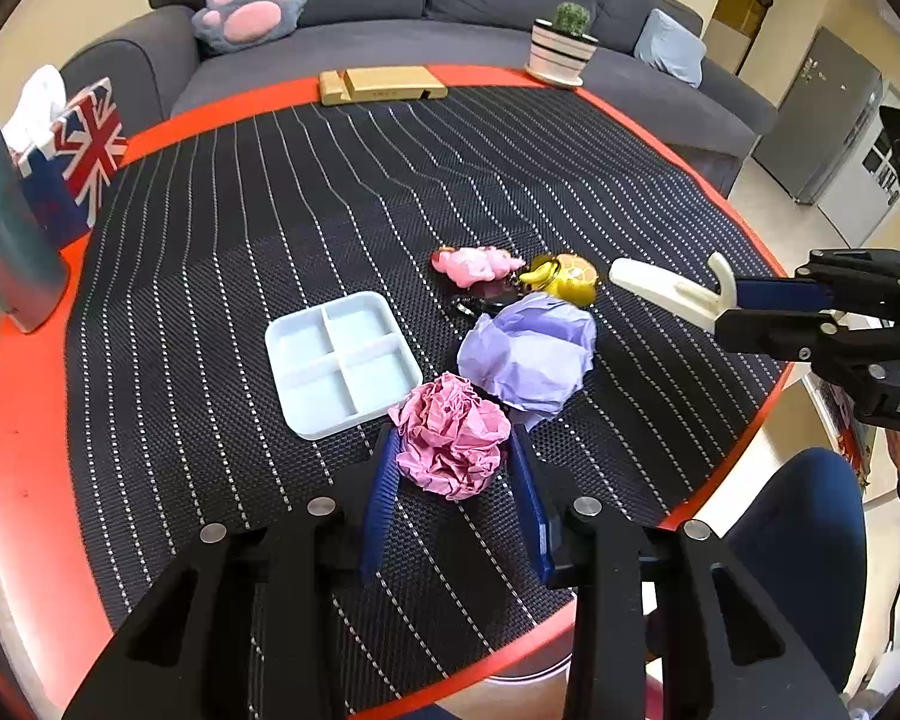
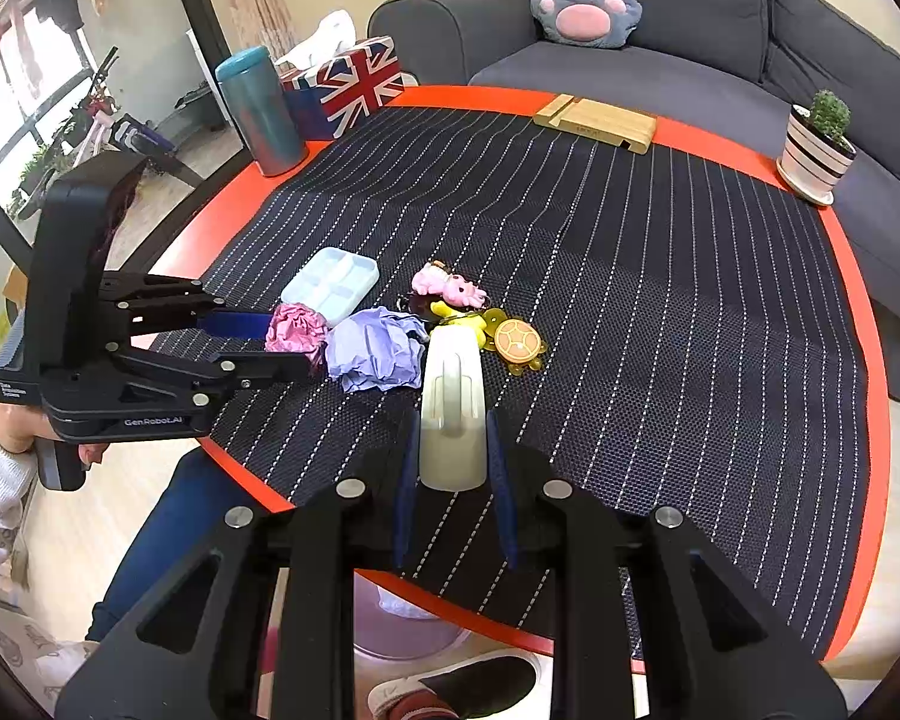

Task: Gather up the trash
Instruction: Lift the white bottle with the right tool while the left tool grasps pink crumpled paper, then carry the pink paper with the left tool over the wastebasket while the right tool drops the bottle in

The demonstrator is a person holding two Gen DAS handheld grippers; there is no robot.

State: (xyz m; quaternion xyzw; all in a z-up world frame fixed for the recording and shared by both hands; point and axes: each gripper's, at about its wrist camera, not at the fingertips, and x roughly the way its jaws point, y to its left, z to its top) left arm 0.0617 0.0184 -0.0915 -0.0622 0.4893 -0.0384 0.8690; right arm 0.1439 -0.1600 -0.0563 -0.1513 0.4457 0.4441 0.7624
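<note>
A crumpled pink paper ball (image 1: 453,438) lies on the striped mat between the blue pads of my left gripper (image 1: 455,450), whose jaws stand around it and look closed on its sides. It also shows in the right wrist view (image 2: 297,327). A crumpled purple paper ball (image 1: 528,357) sits just behind it and shows in the right wrist view too (image 2: 373,348). My right gripper (image 2: 450,438) is shut on a cream plastic hook (image 2: 452,414) and holds it above the mat; the hook also shows in the left wrist view (image 1: 669,294).
A light blue divided tray (image 1: 342,360) lies left of the papers. A pink toy (image 1: 477,265) and yellow turtle keychain (image 1: 570,276) lie behind them. A teal tumbler (image 2: 261,111), flag tissue box (image 2: 354,84), wooden stand (image 2: 597,123) and potted cactus (image 2: 819,144) ring the table. A bin (image 2: 408,624) stands below the table edge.
</note>
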